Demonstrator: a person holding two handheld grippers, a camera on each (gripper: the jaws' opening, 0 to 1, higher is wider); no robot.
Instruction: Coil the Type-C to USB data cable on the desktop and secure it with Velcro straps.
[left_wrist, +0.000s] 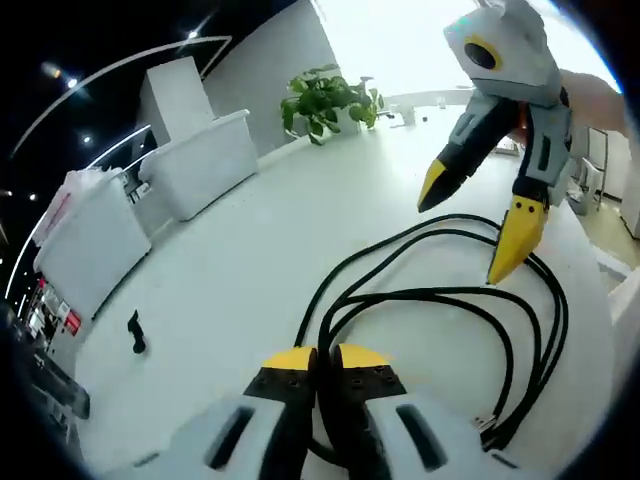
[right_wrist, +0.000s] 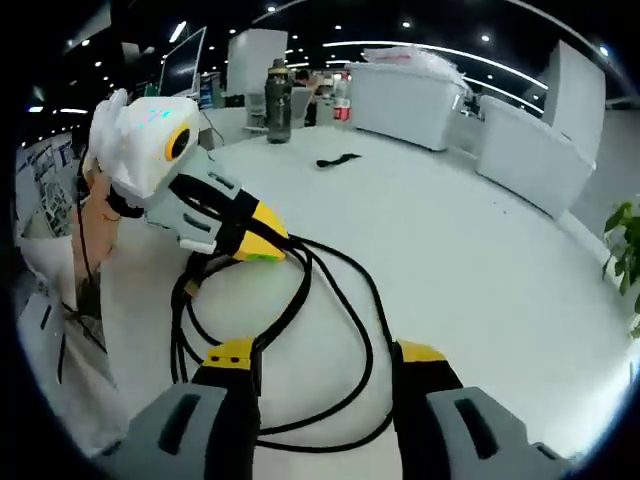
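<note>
Left gripper view: left gripper (left_wrist: 326, 358) jaws pressed onto black cable (left_wrist: 440, 296) on white table (left_wrist: 230, 270); right gripper (left_wrist: 475, 225) spread above far loops.

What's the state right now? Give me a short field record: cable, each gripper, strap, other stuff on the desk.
cable: black cable lying in loose loops on the white desk, not yet tied
left gripper: jaws closed on the cable strands at one end of the loops
right gripper: jaws open, straddling the far side of the loops
strap: small black strip lying on the desk apart from the cable, probably the Velcro strap
other items: white bins, potted plant, dark bottle
</note>
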